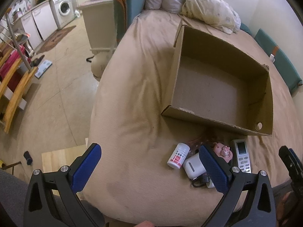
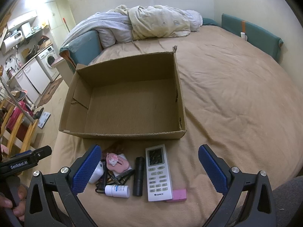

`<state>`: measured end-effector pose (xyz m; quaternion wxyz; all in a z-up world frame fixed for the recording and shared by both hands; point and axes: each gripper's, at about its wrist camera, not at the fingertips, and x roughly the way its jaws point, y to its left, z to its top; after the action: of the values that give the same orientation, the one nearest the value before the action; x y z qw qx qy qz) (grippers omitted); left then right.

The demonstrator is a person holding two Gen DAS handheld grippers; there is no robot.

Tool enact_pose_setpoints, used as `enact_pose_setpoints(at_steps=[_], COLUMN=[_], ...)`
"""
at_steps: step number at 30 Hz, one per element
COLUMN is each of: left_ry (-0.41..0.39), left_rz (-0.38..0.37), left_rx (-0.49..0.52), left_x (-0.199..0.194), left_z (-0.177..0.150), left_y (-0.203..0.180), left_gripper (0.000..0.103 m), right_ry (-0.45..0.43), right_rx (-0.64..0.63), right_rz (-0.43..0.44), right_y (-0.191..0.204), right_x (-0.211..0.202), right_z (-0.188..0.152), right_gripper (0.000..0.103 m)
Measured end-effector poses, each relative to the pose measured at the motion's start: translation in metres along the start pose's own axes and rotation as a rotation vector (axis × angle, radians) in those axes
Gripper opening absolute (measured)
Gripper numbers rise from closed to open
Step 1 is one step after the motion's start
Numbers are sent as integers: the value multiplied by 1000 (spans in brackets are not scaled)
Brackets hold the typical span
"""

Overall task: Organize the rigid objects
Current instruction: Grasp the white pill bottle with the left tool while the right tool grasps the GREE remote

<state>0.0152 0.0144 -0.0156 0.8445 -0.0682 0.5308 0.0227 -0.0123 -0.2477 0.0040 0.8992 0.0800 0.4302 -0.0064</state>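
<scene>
White remote (image 2: 159, 172), long axis pointing at the cardboard box (image 2: 180, 111), lies between your right gripper's (image 2: 149, 167) open, empty jaws.

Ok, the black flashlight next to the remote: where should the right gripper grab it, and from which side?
Judging by its pose, grip the black flashlight across its middle, coming straight down from above. It lies flat on the bed, long axis pointing toward the box. The remote and pill bottle flank it closely, so the open right gripper must narrow its fingers first.
</scene>
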Motion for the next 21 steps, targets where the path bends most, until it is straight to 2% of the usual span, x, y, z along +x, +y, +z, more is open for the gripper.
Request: enact_pose_setpoints(at_steps=[3, 6, 10, 13, 16, 18, 19, 20, 21], left_ry=[130, 271, 341, 395, 417, 443, 450, 454, 458], left_rz=[-3, -5, -21, -40, -38, -55, -67, -75, -77], left_rx=[36, 144, 236, 256, 271, 266, 260, 255, 258], left_x=[24, 53, 74, 89, 101, 108, 110, 112, 114], left_z=[16, 24, 20, 16, 13, 12, 11, 11, 10], left_y=[0, -12, -31, -40, -42, -42, -41, -41, -42], left_gripper=[103, 103, 103, 102, 89, 79, 78, 77, 77], right_ry=[9, 51, 120, 188, 322, 433, 478, 520, 563], right_rx=[17, 40, 100, 130, 133, 121, 112, 105, 94], right_rz=[-5, 11, 34, 23, 31, 68, 89, 98, 96], right_y=[-5, -11, -26, -40, -51, -54, -54, -52, -50], right_x=[0, 6, 17, 26, 49, 68, 78, 87, 95], right_z=[1, 1, 0, 1, 2, 0, -2, -4, -7], right_gripper=[103, 103, 103, 103, 103, 103, 95, 77, 72])
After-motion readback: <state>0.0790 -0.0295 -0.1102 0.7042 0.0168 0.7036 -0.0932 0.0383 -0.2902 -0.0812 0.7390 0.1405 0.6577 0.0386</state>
